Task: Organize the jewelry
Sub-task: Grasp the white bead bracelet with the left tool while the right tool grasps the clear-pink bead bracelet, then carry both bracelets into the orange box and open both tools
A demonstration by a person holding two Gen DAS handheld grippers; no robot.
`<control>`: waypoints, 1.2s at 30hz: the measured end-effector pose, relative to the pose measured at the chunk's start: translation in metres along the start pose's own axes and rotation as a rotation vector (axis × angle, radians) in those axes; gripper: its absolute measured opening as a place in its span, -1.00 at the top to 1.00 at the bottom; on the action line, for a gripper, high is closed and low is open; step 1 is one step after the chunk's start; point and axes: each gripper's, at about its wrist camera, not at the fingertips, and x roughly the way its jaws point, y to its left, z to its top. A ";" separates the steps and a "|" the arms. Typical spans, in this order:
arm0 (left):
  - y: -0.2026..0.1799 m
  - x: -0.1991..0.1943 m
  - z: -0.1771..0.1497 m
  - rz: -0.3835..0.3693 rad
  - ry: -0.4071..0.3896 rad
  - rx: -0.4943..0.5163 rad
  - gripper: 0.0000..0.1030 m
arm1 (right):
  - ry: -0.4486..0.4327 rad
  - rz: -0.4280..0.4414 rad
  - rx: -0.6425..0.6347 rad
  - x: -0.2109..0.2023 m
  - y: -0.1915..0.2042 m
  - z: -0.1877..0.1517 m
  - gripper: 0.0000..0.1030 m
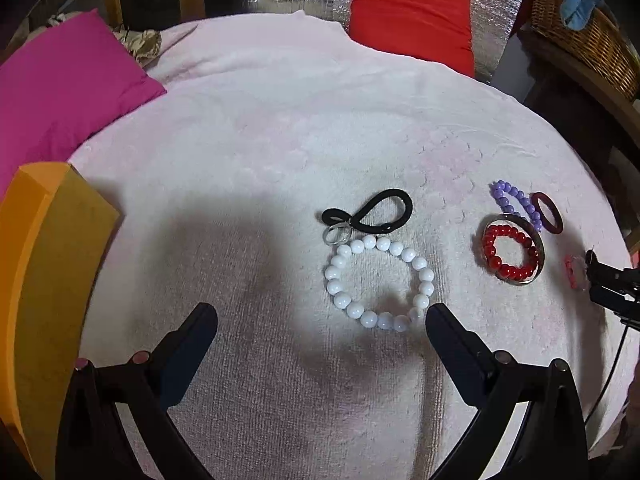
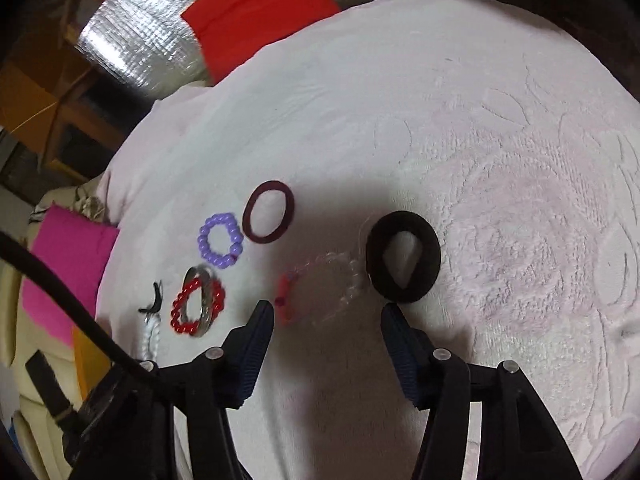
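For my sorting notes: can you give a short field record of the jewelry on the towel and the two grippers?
surface: pink towel
white bead bracelet: flat, ahead of left gripper
red bead bracelet: inside silver bangle
purple bead bracelet: beside maroon ring
clear bead bracelet: ahead of right gripper
both grippers: open, empty

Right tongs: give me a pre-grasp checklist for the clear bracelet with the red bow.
1. Right tongs open, nothing gripped: ok.
2. Clear bracelet between the fingertips' lines: ok.
3. Pads touching it: cannot tell, blurred.
4. Black scrunchie clear of the bracelet: not ok, it touches or overlaps.
5. Red bead bracelet out of the way: ok.
6. Left tongs open over the white bead bracelet: ok.
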 end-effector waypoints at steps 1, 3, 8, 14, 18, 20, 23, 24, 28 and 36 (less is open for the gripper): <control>0.001 0.001 0.000 -0.005 0.004 -0.006 -1.00 | -0.017 -0.020 -0.006 0.001 0.004 0.000 -0.17; 0.000 0.002 0.001 -0.008 0.006 -0.013 -1.00 | -0.034 -0.049 -0.025 0.005 0.013 0.002 -0.17; -0.007 0.007 0.001 -0.026 0.013 -0.008 -1.00 | -0.086 -0.180 -0.151 0.016 0.036 0.000 0.04; -0.016 0.014 0.002 -0.066 0.016 0.001 -0.85 | -0.127 -0.280 -0.300 0.023 0.054 -0.011 0.68; -0.026 0.012 0.002 -0.085 -0.013 0.048 -0.26 | -0.127 -0.235 -0.291 0.018 0.052 -0.011 0.83; -0.033 0.011 0.001 -0.114 -0.013 0.069 0.12 | -0.123 -0.210 -0.283 0.013 0.047 -0.013 0.83; -0.036 0.009 0.001 -0.143 -0.016 0.084 0.56 | -0.122 -0.160 -0.264 0.005 0.038 -0.012 0.83; -0.037 0.007 0.000 -0.158 -0.019 0.085 0.63 | -0.123 -0.138 -0.256 0.000 0.035 -0.011 0.83; -0.042 -0.003 0.000 -0.178 -0.058 0.112 0.81 | -0.127 -0.063 -0.227 -0.013 0.027 -0.011 0.83; -0.045 -0.026 -0.006 -0.235 -0.099 0.126 0.82 | -0.149 0.071 -0.149 -0.039 0.014 -0.008 0.83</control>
